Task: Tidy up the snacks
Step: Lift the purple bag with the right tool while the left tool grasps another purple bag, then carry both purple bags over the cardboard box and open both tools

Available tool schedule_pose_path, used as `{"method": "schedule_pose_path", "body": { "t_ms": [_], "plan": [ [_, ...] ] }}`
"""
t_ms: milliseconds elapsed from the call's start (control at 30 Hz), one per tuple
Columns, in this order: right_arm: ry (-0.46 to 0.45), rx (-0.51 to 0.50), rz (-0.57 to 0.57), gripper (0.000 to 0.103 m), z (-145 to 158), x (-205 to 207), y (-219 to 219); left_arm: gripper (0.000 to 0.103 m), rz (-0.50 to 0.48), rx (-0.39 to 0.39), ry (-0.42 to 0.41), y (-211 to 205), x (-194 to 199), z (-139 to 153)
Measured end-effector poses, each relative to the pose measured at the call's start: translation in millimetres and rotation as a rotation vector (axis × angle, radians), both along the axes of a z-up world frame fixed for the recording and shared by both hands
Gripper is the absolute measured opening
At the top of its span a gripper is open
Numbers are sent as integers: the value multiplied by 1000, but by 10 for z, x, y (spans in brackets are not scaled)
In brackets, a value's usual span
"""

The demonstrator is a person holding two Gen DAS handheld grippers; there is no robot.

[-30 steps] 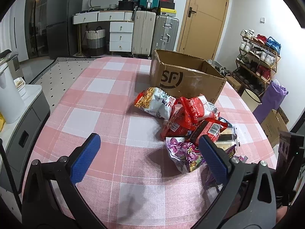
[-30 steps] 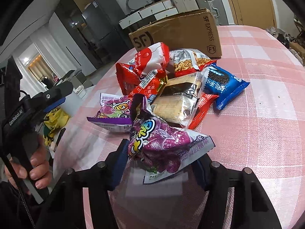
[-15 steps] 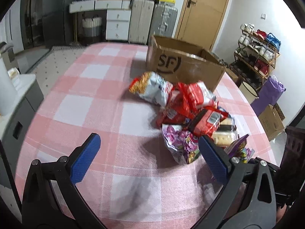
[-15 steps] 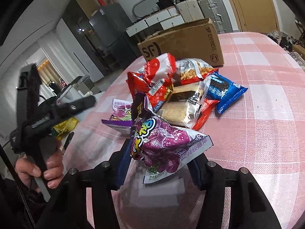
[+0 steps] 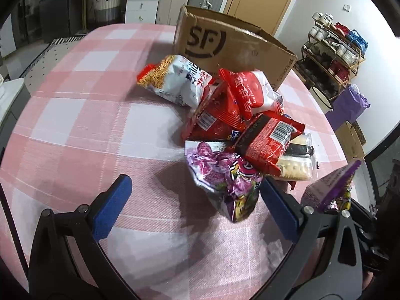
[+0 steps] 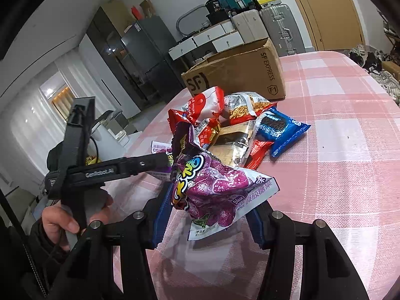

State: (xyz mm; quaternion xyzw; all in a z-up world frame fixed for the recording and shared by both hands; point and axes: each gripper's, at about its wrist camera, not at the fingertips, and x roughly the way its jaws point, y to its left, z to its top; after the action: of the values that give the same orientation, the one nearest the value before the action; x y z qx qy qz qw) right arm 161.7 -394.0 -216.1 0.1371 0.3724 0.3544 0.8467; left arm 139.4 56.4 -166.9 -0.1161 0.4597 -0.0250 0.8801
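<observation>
In the left wrist view, the left gripper (image 5: pixel 193 202) hangs with its blue fingers (image 5: pixel 111 206) spread wide and empty above the checked tablecloth (image 5: pixel 82 115), one finger beside a purple candy bag (image 5: pixel 225 177) at the near edge of the snack pile. Closing from here could catch only a crinkled corner, so the bag might slip or drag its neighbours. Behind stands one SF cardboard box (image 5: pixel 225 42).

In the right wrist view, the right gripper (image 6: pixel 207 215) pinches a second purple gummy bag (image 6: pixel 215 187), lifted clear of the table. The glossy film could slide free. Visible snacks: two purple bags, one blue cookie pack (image 6: pixel 280 130), one noodle bag (image 6: pixel 247 107), and several red packets.
</observation>
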Motion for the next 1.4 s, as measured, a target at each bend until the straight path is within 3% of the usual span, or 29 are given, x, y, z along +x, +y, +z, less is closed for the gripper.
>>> {"method": "schedule_pose_path", "body": {
  "t_ms": [267, 467, 533, 800, 1067, 1400],
  "plan": [
    [-3, 12, 3, 55, 4, -47, -65, 91, -41, -55, 18, -78, 299, -183],
    [8, 13, 6, 55, -23, -29, -67, 69, -79, -133, 24, -102, 461, -283],
    [9, 12, 5, 55, -17, -28, -64, 50, -109, -187, 23, -101, 504, -306],
    [1, -3, -2, 55, 52, -55, -48, 28, -115, -184, 3, -96, 559, -319],
    [-24, -25, -9, 55, 149, -139, -11, 27, -115, -194, -17, -154, 386, -251],
    [-69, -53, -14, 55, 349, -230, 33, 27, -91, -198, -79, 226, -56, -8]
  ]
}}
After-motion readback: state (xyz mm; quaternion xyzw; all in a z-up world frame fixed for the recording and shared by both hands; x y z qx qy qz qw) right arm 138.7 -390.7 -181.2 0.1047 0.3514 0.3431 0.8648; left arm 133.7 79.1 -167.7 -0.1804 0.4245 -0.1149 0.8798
